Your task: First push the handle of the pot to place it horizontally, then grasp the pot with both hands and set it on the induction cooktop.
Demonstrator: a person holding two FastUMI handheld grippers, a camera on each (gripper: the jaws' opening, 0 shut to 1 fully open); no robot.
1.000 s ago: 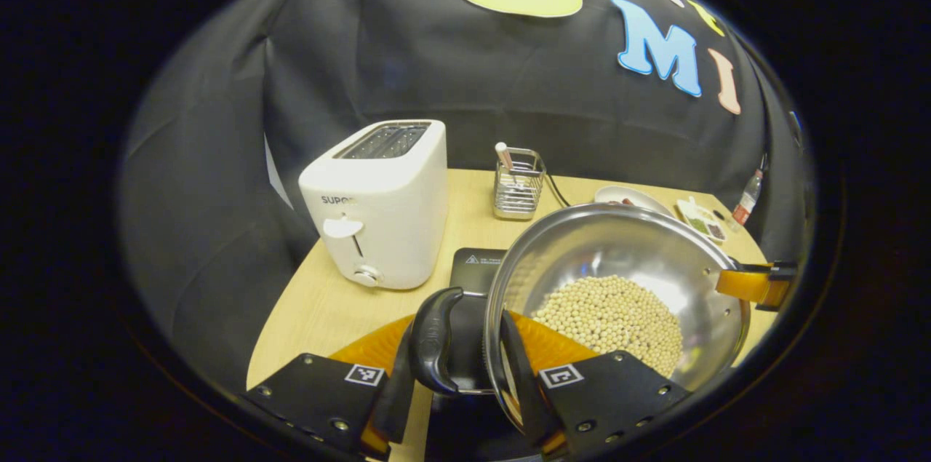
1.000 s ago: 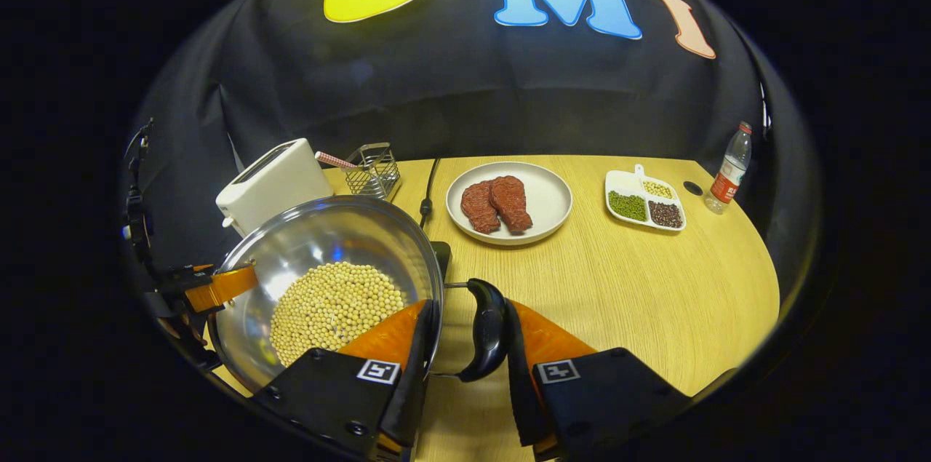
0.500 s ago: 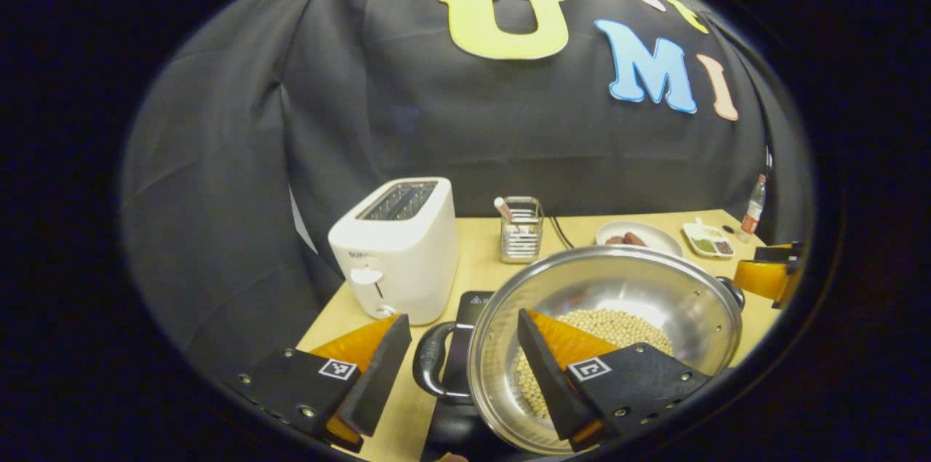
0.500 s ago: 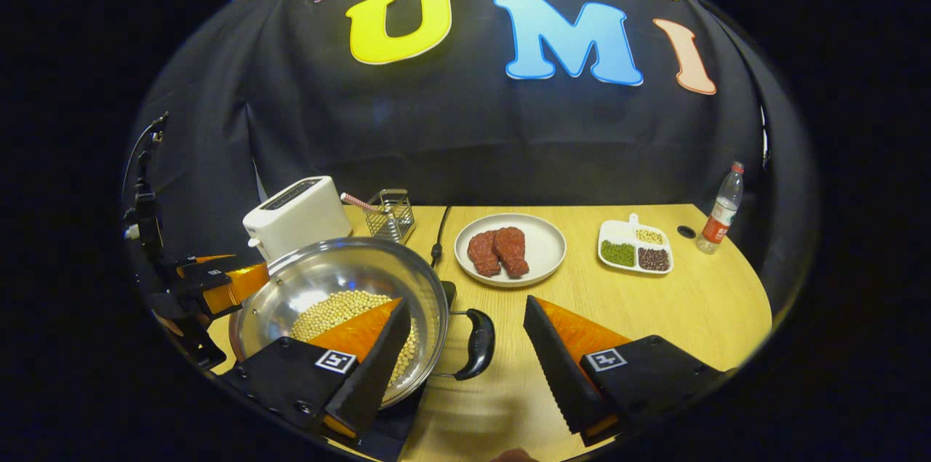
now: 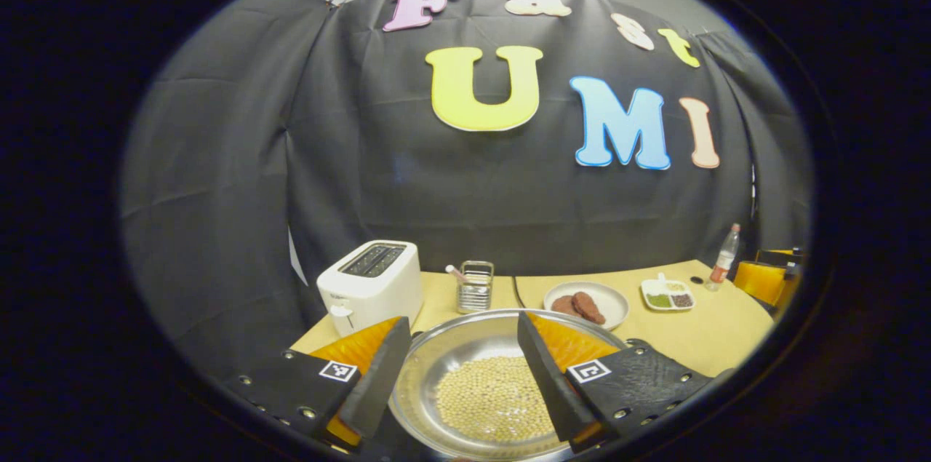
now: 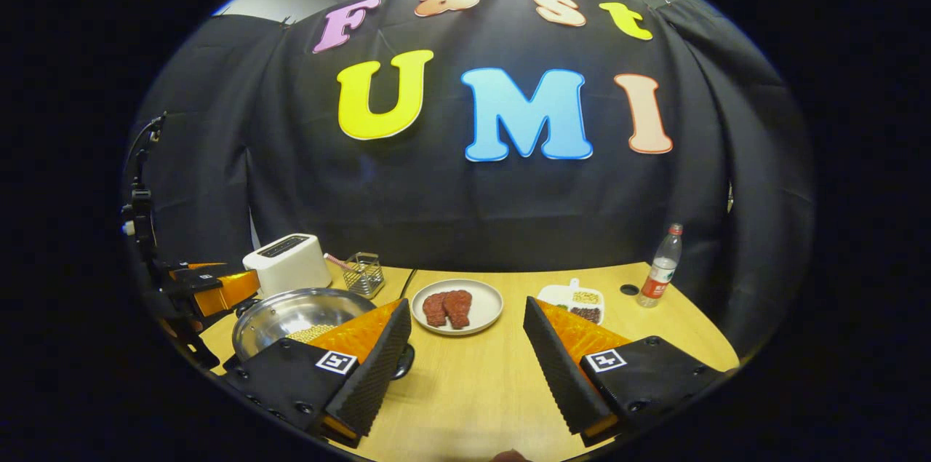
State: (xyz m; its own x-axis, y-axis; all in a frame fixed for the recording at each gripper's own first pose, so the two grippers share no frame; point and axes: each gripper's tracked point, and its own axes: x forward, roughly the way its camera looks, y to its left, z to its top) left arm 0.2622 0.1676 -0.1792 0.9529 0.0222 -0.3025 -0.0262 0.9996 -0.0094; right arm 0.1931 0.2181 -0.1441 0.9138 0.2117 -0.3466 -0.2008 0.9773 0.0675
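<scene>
Polished stainless steel forms the wide, shallow round pot (image 5: 494,389), which holds a loose layer of pale round beans (image 5: 491,404) across its bottom. In the left gripper view it sits low on the near left part of the light wooden table (image 6: 494,389), directly ahead of and below the left gripper (image 5: 458,382). In the right gripper view a dark edge shows under it, judged to be the black induction cooktop (image 6: 231,362), though the contact is not clear. A dark side handle (image 6: 404,360) shows just past the rim, partly hidden by a finger.

Handling judgement: the pot is rigid and smooth-walled, so slippery on the bare rim; with the beans it is likely moderately heavy, and the contents shift and spill if it tilts. The side handles are the sound places to hold, one per gripper, keeping it level.

The left gripper's fingers stand wide apart, clear of the pot. The right gripper (image 6: 465,360) also has its fingers spread, holding nothing, above bare table just right of the pot.

Beyond the pot stand a white two-slot toaster (image 5: 371,284), a wire utensil rack (image 5: 475,286), a white plate with two red meat pieces (image 6: 457,306), a white divided dish of beans (image 6: 574,297) and a clear plastic bottle (image 6: 660,267).
</scene>
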